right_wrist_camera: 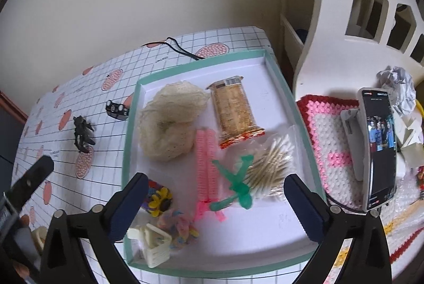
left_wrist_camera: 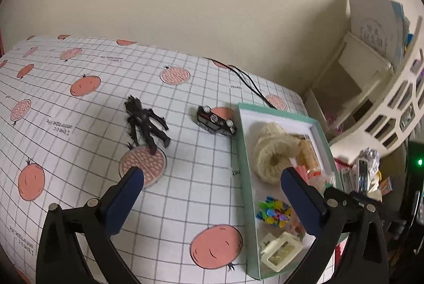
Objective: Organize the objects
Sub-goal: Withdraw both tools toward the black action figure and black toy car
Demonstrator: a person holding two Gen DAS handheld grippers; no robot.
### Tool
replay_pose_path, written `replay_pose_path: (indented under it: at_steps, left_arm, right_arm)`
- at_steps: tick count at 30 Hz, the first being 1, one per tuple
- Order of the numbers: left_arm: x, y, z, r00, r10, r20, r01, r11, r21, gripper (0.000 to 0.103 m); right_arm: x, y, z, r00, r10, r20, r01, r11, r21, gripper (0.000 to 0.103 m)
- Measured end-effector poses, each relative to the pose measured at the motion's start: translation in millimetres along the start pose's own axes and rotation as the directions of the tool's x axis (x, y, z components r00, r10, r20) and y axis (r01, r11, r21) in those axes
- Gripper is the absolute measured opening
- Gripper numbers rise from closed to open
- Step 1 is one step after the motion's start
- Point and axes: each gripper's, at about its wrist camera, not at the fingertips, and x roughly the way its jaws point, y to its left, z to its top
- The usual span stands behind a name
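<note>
Glossy car [left_wrist_camera: 216, 120], prob. plastic; matt figure [left_wrist_camera: 145, 122].

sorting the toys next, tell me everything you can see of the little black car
The toy car is small, glossy black with red accents and looks like plastic or metal. It lies tipped on its side, silver wheels facing the left camera, on the checked tablecloth partly over a printed orange. It sits close beside the green box; contact is unclear. Neither gripper touches it.

Bare tablecloth [left_wrist_camera: 185, 178] between figure [left_wrist_camera: 145, 125], car [left_wrist_camera: 216, 121] and perhaps crowded box [left_wrist_camera: 239, 151].
</note>
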Motion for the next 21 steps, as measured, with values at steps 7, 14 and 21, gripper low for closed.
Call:
replay_pose_path:
  at_steps: [7, 14, 21]
  left_arm:
    - [2, 24, 17, 1.0, 0.012, 0.024, -0.011, 0.998, -0.061, 0.103]
    - [14, 44, 33, 1.0, -0.021, 0.002, 0.021, 0.993, -0.115, 0.103]
    - [35, 51, 46, 0.999, -0.048, -0.012, 0.047, 0.99, -0.132, 0.103]
  right_arm:
    - [-3, 11, 3, 1.0, -0.009, 0.026, 0.009, 1.0, 0.002, 0.103]
    - [-2, 26, 7, 0.999, -0.02, 0.04, 0.021, 1.0, -0.02, 0.103]
    - [5, 43, 12, 0.998, -0.024, 0.056, 0.026, 0.999, -0.036, 0.103]
